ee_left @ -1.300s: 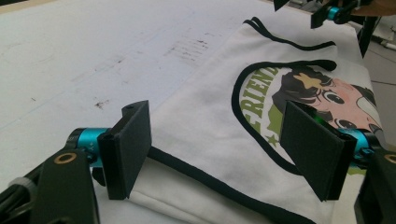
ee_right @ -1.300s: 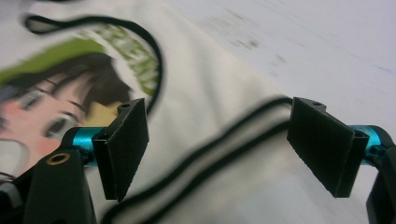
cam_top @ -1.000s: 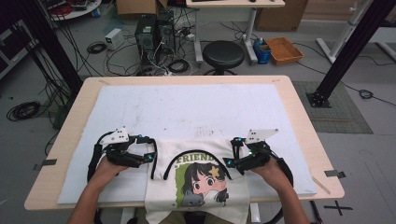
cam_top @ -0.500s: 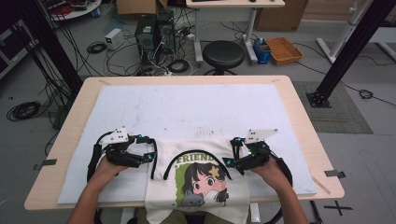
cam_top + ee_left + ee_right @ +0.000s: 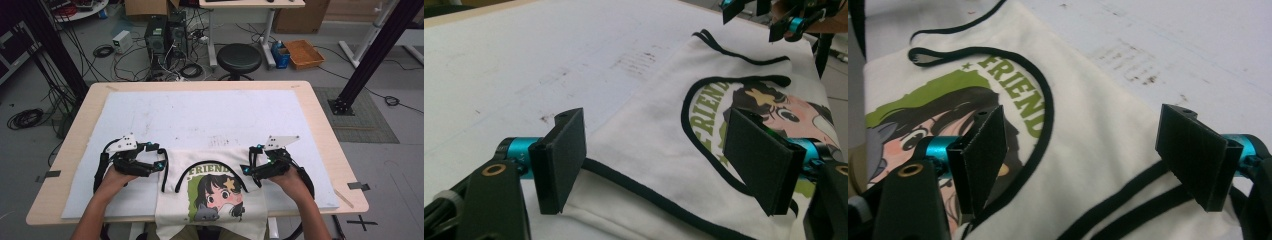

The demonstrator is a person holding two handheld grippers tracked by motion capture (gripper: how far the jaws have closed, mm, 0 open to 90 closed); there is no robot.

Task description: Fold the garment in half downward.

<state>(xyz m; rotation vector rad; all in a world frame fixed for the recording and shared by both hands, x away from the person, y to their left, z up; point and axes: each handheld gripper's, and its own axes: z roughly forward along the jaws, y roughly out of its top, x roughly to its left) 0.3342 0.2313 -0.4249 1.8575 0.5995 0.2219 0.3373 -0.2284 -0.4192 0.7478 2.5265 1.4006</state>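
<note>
White mat, cluttered cabled floor

Both grippers are black with cyan fittings. The left gripper and right gripper each carry a grey three-cornered plate. Black cables loop behind them; the forearms are bare of sleeves.

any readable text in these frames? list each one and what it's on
"FRIEND": green letters arched over the cartoon girl's head on the white tote bag. The right gripper view reads it whole; in the left gripper view the end of the word is cut off behind a finger.
Dark smudges on the white table mat: marks, not legible text.
No other text is readable.
</note>
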